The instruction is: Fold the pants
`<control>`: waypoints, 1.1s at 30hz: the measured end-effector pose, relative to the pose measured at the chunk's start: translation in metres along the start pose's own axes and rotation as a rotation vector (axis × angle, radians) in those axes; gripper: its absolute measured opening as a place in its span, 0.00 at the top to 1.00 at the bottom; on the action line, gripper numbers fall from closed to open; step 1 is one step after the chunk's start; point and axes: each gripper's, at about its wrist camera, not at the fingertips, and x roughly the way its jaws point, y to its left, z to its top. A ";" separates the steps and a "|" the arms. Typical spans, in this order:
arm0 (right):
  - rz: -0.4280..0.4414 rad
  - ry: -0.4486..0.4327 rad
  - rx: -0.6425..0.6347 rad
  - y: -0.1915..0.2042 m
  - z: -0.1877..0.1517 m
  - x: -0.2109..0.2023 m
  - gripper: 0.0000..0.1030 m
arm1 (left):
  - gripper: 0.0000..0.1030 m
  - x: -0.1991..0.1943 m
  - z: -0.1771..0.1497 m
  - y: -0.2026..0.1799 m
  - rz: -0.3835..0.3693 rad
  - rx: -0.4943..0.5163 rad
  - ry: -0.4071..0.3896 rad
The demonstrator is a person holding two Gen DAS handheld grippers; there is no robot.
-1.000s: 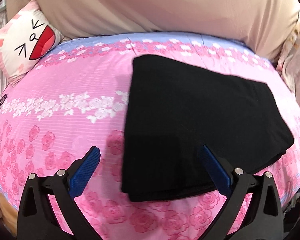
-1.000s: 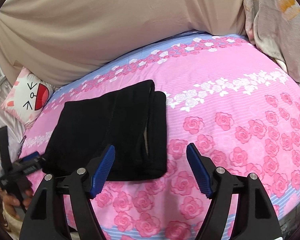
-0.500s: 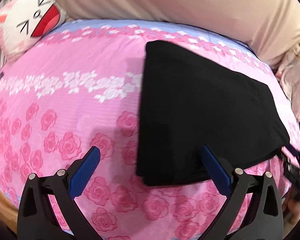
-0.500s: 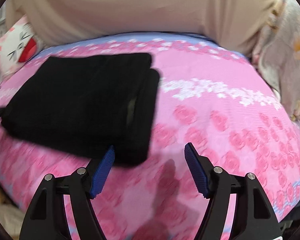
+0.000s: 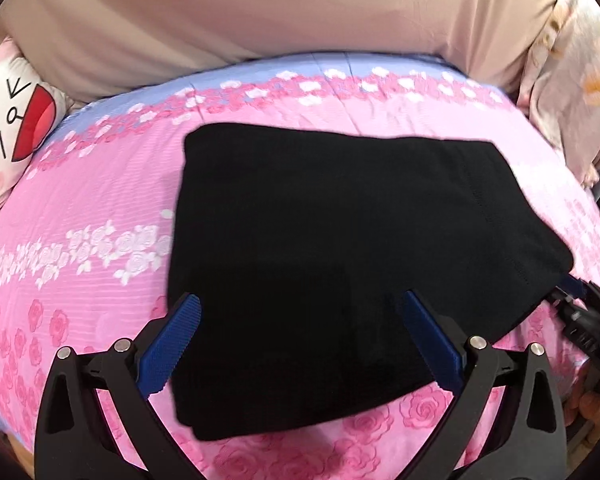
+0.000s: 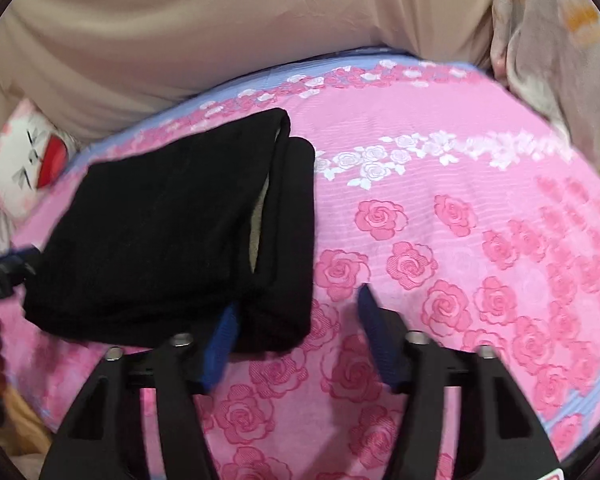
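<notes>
Right now your black pants (image 5: 340, 260) lie folded into a thick flat stack on the pink rose-print bedspread (image 6: 440, 220), toward the near edge of the bed and well clear of the blue band along its far edge. Your left gripper (image 5: 298, 340) hangs over the stack's near end, jaws spread wide, blue pads apart with the cloth below them and nothing pinched. Your right gripper (image 6: 296, 332) is at the stack's other end, low at the near corner where the layers bunch; its jaws are closing, the left pad pushed against the folded edge, the right pad out over bare bedspread, with that corner of cloth partly between them but not yet squeezed. A cartoon cat-face pillow (image 5: 12, 132) sits at the bed's far left corner. A beige sheet (image 5: 280, 12) rises behind the far edge, and a pale floral blanket (image 6: 560, 40) is heaped at the far right corner.
</notes>
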 end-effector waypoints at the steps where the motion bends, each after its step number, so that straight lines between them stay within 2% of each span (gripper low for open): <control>1: 0.023 0.005 0.027 -0.005 0.000 -0.001 0.50 | 0.05 0.004 -0.001 -0.001 0.008 0.004 0.014; 3: 0.059 0.040 0.056 -0.010 -0.002 -0.003 0.48 | 0.05 0.007 -0.005 -0.002 0.024 0.013 0.022; 4: 0.067 0.058 0.051 -0.010 -0.003 -0.006 0.45 | 0.05 0.005 -0.008 -0.001 0.033 0.015 0.014; 6: 0.067 0.065 0.028 -0.011 -0.006 -0.019 0.45 | 0.05 -0.003 -0.013 0.006 0.042 -0.002 0.002; 11: 0.120 -0.031 0.012 -0.006 0.015 -0.054 0.43 | 0.05 -0.008 -0.023 0.031 0.067 -0.100 -0.005; 13: 0.144 -0.048 -0.050 0.012 0.028 -0.051 0.43 | 0.05 0.000 -0.026 0.038 0.083 -0.130 0.021; 15: 0.168 -0.032 -0.119 0.036 0.034 -0.037 0.43 | 0.04 0.008 -0.030 0.044 0.050 -0.166 0.039; 17: 0.136 0.022 -0.167 0.047 0.028 -0.018 0.46 | 0.04 0.011 -0.033 0.048 0.028 -0.197 0.039; 18: 0.087 0.069 -0.179 0.048 0.023 -0.001 0.46 | 0.04 0.012 -0.033 0.050 0.020 -0.203 0.037; 19: 0.057 0.096 -0.171 0.044 0.019 0.010 0.46 | 0.04 0.012 -0.033 0.051 0.015 -0.203 0.038; 20: 0.073 0.077 -0.142 0.041 0.016 0.008 0.44 | 0.04 0.012 -0.033 0.051 0.011 -0.202 0.039; 22: 0.087 0.095 -0.087 0.039 0.023 -0.001 0.40 | 0.05 0.008 -0.029 0.050 0.014 -0.187 0.036; 25: 0.067 0.054 -0.075 0.036 0.038 -0.006 0.20 | 0.05 0.006 -0.024 0.045 0.009 -0.151 0.025; 28: 0.040 0.119 -0.040 0.028 0.042 0.013 0.19 | 0.05 0.017 -0.019 0.045 -0.025 -0.156 0.064; 31: 0.111 0.179 0.052 0.016 0.036 0.028 0.19 | 0.04 0.021 -0.017 0.051 -0.065 -0.195 0.085; 33: 0.152 0.173 0.096 0.011 0.033 0.030 0.17 | 0.04 0.023 -0.016 0.055 -0.083 -0.209 0.092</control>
